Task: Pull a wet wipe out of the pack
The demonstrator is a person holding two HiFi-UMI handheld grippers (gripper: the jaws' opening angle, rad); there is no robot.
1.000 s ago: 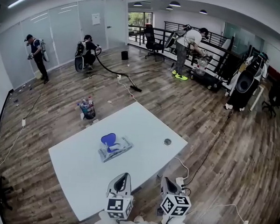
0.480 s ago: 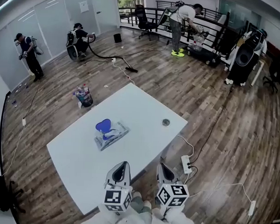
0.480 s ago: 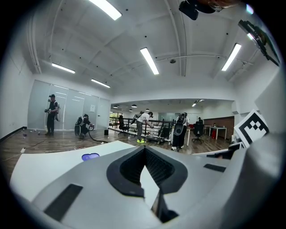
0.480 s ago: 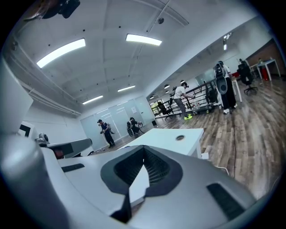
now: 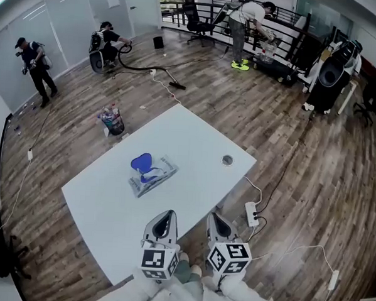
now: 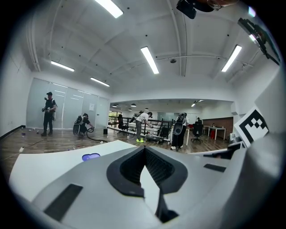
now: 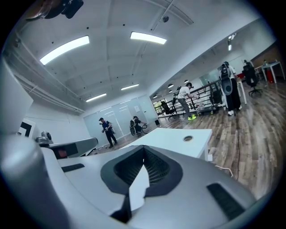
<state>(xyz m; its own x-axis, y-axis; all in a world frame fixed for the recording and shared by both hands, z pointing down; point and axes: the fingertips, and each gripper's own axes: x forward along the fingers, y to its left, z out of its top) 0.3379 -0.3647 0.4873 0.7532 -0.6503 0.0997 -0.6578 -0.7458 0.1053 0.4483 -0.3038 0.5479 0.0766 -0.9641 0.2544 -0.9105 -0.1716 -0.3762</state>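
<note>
A white table (image 5: 195, 137) stands cornerwise on a wood-plank floor (image 5: 301, 152). Near the table's middle lies a pack of wet wipes (image 5: 155, 176), flat and askew to the table's edges, with its blue lid (image 5: 141, 161) flipped open (at the pack's far-left end). Right of the pack and well apart from it, a round cable port (image 5: 228, 160) sits in the tabletop. On the floor beyond the pack, past the table's far-left edge, stands a small bucket of what look like bottles (image 5: 111, 121). Further right of the pack than the port, off the table's edge, lies a white power strip (image 5: 252, 214).
</note>
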